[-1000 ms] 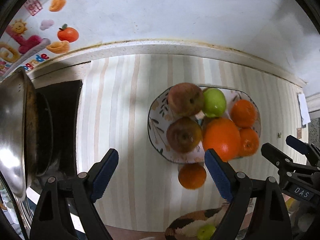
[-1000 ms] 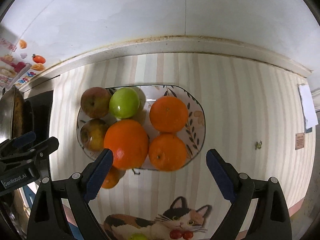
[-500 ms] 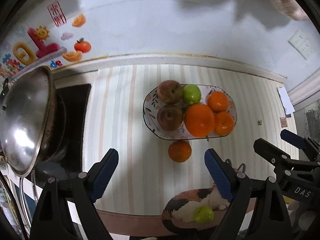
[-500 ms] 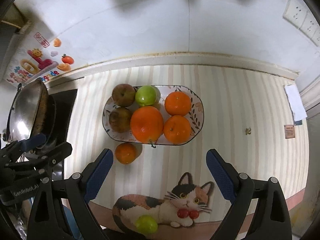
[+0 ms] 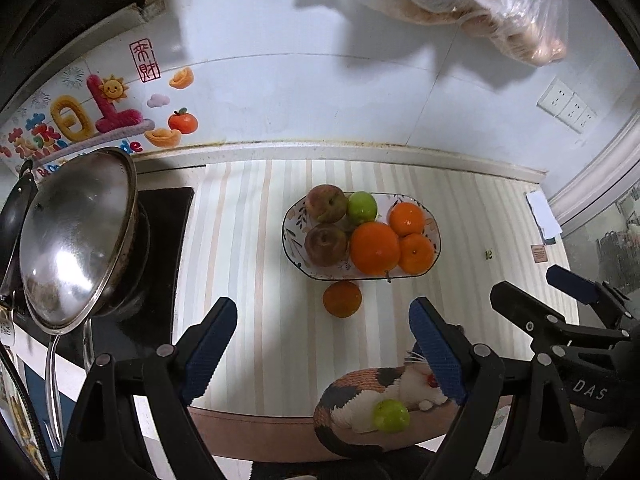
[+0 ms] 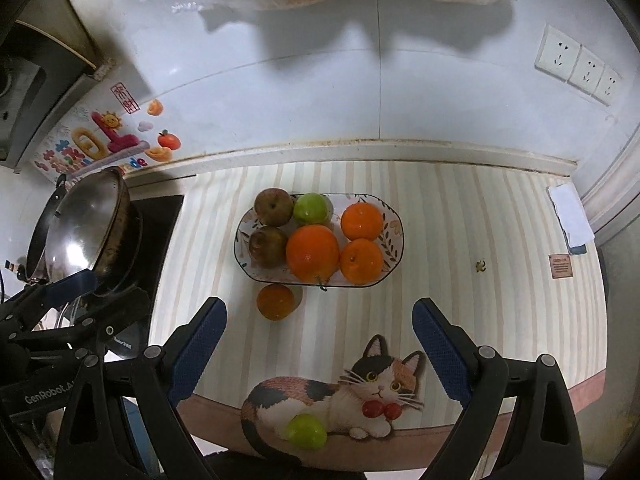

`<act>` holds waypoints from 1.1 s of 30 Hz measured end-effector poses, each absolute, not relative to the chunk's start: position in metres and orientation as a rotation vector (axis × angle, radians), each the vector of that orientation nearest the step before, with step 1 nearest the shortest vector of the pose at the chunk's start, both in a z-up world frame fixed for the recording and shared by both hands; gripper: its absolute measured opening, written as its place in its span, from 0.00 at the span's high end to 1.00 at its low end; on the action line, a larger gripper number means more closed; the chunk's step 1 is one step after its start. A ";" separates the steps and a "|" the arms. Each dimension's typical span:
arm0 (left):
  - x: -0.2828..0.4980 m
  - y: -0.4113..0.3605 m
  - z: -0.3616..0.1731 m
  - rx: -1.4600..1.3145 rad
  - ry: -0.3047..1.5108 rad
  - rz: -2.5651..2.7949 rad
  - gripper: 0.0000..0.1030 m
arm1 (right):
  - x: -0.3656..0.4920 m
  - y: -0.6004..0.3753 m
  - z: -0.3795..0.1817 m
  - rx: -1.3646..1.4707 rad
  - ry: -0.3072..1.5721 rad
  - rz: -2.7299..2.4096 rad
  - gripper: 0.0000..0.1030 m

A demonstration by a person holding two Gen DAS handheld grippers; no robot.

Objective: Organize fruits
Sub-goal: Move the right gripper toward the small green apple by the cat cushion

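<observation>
- Both tools released, nothing held: left tool (image 5: 320, 344), right tool (image 6: 318, 346), above the bench (image 6: 460, 240).
- Plate (image 6: 396, 220) mid-bench holds 6 fruits.
- 1 orange (image 6: 276, 302) loose, touching the plate's near-left rim; green fruit (image 6: 306, 432) near edge.
- Likely next: straddle the orange, close gently, lift clear of the rim.

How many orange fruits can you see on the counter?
4: three in the plate, namely a large orange and two right of it, plus one on the counter before it.
</observation>
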State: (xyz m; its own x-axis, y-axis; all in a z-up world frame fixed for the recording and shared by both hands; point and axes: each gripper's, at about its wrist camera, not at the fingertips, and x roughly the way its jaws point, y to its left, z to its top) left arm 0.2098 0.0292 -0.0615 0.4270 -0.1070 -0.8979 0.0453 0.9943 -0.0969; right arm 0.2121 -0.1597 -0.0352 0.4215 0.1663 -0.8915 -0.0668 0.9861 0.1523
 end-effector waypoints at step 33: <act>0.182 0.049 -0.199 -0.058 1.453 -0.004 0.13 | 0.146 -0.124 -0.314 0.148 1.836 0.321 0.42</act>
State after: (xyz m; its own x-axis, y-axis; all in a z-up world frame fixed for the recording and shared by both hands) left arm 0.1825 0.0492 -0.1989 0.1178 -0.0382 -0.9923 -0.0321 0.9986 -0.0422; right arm 0.1459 -0.1242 -0.3141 -0.2860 0.2645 -0.9210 -0.0639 0.9537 0.2937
